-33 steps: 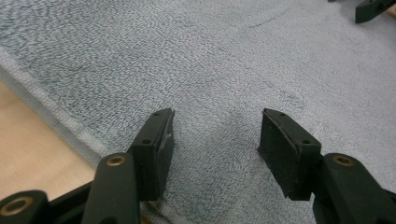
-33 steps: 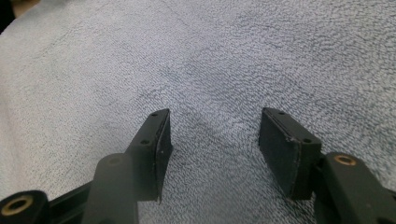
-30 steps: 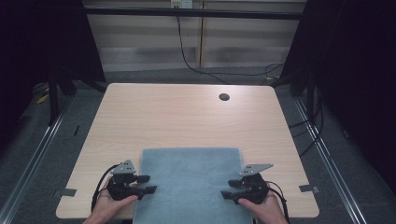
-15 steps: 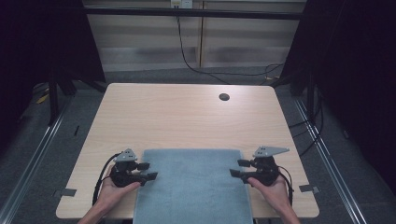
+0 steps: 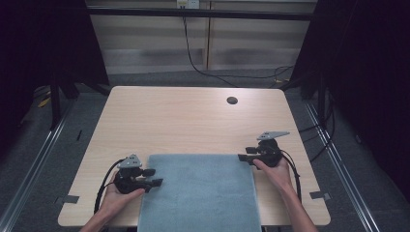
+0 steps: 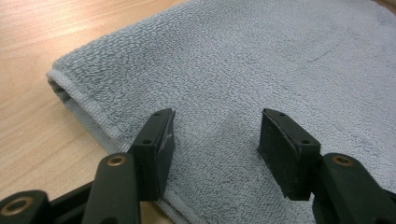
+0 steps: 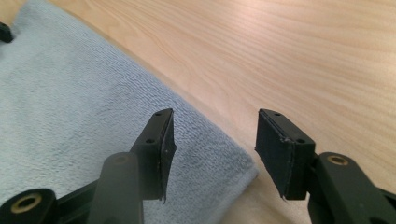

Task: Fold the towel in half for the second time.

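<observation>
A grey-blue folded towel (image 5: 200, 191) lies flat on the near middle of the wooden table (image 5: 183, 121) and overhangs its front edge. My left gripper (image 5: 152, 178) hovers at the towel's left edge, open, its jaws pointing right over the cloth (image 6: 261, 70). The folded layers show at the towel's left corner (image 6: 63, 86). My right gripper (image 5: 244, 154) is open at the towel's far right corner (image 7: 243, 172), jaws pointing left; one jaw is over the towel (image 7: 70, 116), the other over bare wood. Neither gripper holds anything.
A round dark cable hole (image 5: 232, 100) sits in the table near its far edge. Black cables (image 5: 295, 176) trail from both grippers toward the front edge. Dark floor and metal rails surround the table.
Both grippers have moved outward and away from the person, the right one farther, up to the towel's far right corner. The towel lies flat and unmoved.
</observation>
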The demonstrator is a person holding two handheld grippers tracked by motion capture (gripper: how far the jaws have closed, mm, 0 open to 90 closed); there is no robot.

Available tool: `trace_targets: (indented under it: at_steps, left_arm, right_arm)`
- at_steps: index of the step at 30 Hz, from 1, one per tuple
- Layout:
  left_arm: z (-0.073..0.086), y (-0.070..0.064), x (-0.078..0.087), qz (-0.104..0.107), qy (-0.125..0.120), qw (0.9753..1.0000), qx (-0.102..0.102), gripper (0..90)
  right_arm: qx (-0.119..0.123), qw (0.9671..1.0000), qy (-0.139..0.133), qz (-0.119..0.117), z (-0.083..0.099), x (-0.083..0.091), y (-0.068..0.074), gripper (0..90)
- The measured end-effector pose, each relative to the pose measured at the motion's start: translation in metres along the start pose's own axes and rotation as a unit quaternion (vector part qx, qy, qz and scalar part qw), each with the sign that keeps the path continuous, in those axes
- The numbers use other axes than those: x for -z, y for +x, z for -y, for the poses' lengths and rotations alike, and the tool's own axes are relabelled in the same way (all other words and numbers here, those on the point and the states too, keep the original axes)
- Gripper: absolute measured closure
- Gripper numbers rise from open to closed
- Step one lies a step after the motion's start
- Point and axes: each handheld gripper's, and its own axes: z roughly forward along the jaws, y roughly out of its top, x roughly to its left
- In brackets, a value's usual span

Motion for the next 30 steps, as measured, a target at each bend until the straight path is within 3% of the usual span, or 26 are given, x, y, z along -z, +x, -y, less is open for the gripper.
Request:
trace_targets:
  at_steps: [4, 5, 7, 9, 11, 14, 17, 19, 20, 22, 23, 25, 28, 30]
  left_arm:
    - [-0.004, 0.003, 0.002, 0.008, 0.007, 0.9999, 0.012, 44.8]
    - [-0.006, 0.004, 0.004, 0.006, 0.01, 0.9999, 0.005, 44.9]
    - [-0.01, 0.006, 0.009, -0.006, 0.001, 1.0, -0.002, 43.9]
    - [-0.015, 0.011, 0.016, -0.013, -0.021, 0.9996, 0.009, 43.8]
    - [-0.021, 0.02, 0.019, -0.03, -0.029, 0.999, 0.015, 43.7]
    - [-0.029, 0.033, 0.016, -0.039, -0.04, 0.998, 0.028, 43.1]
    - [-0.037, 0.043, 0.008, -0.05, -0.051, 0.997, 0.031, 42.1]
    - [-0.04, 0.049, 0.001, -0.054, -0.036, 0.9973, 0.033, 40.5]
    - [-0.04, 0.051, -0.004, -0.069, -0.034, 0.9966, 0.027, 40.5]
    - [-0.039, 0.054, -0.009, -0.055, -0.04, 0.9969, 0.039, 40.3]
    - [-0.039, 0.053, -0.011, -0.053, -0.036, 0.9973, 0.036, 40.2]
    - [-0.038, 0.049, -0.014, -0.067, -0.016, 0.9975, 0.014, 40.2]
    - [-0.036, 0.051, -0.017, -0.064, -0.012, 0.9976, 0.021, 41.1]
    - [-0.036, 0.051, -0.018, -0.058, -0.002, 0.9982, 0.014, 47.5]
  right_arm:
    - [0.012, 0.9995, 0.022, 0.017, 0.003, -0.004, 0.002, 48.2]
    - [0.012, 0.9996, 0.017, 0.017, 0.003, -0.004, 0.0, 48.7]
    - [0.009, 0.9996, 0.019, 0.018, 0.003, -0.005, 0.0, 49.5]
    - [0.01, 0.9994, 0.027, 0.018, 0.005, -0.007, -0.001, 49.9]
    - [0.015, 0.999, 0.034, 0.024, 0.006, -0.01, 0.0, 50.6]
    - [0.015, 0.9992, 0.029, 0.023, 0.006, -0.012, 0.002, 51.9]
    - [0.018, 0.9992, 0.03, 0.022, 0.006, -0.012, 0.003, 60.9]
    - [0.018, 0.9993, 0.029, 0.016, 0.007, -0.012, 0.003, 67.2]
    - [0.019, 0.9993, 0.03, 0.014, 0.006, -0.013, 0.004, 69.4]
    - [0.022, 0.9992, 0.032, 0.008, 0.006, -0.014, 0.005, 74.0]
    - [0.023, 0.9992, 0.032, 0.006, 0.006, -0.014, 0.005, 75.5]
    - [0.02, 0.9993, 0.033, 0.003, 0.006, -0.014, 0.005, 77.7]
    - [0.017, 0.9994, 0.03, -0.001, 0.007, -0.014, 0.005, 79.3]
    - [0.016, 0.9994, 0.029, -0.001, 0.007, -0.014, 0.005, 79.7]
